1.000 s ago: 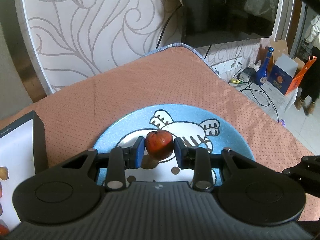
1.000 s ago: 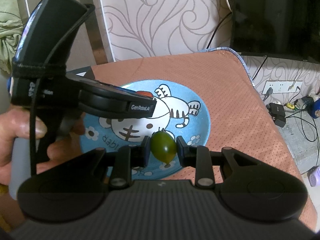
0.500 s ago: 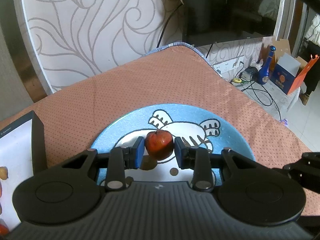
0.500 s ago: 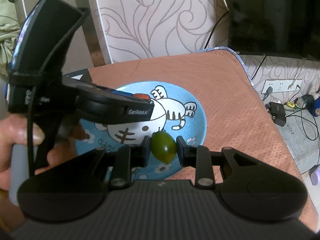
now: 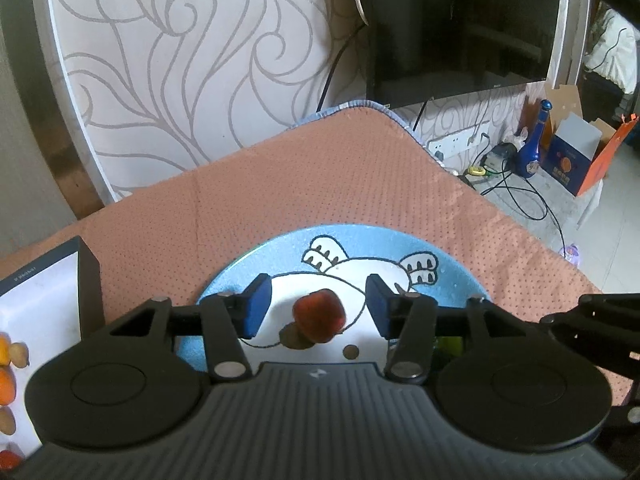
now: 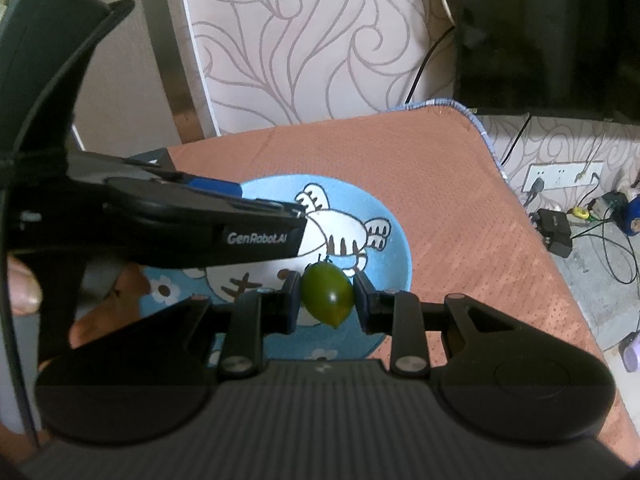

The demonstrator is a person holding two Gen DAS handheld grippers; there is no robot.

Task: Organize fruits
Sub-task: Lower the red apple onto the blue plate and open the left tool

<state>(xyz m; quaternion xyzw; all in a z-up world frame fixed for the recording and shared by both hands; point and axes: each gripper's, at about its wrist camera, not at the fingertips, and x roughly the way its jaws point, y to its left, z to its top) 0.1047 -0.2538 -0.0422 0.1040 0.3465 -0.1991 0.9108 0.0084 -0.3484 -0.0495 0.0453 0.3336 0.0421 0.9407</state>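
A blue plate point(image 5: 452, 252) with a white cartoon tiger lies on the orange mat. A small red fruit point(image 5: 319, 315) sits on the plate between the spread blue pads of my left gripper point(image 5: 318, 306), which is open and not touching it. My right gripper point(image 6: 327, 298) is shut on a green oval fruit point(image 6: 327, 295) and holds it above the near right part of the same plate point(image 6: 394, 240). The left gripper's body point(image 6: 168, 224) fills the left of the right wrist view and hides the red fruit there.
A white tray point(image 5: 24, 300) with a dark rim stands at the left and holds several orange, tan and red fruits point(image 5: 6, 380). The orange mat point(image 5: 320, 184) ends at a wall panel behind. Cables, a blue bottle point(image 5: 534, 146) and boxes lie on the floor to the right.
My left gripper has opened and let go of the red fruit, which now rests on the plate. My right gripper has kept its hold on the green fruit.
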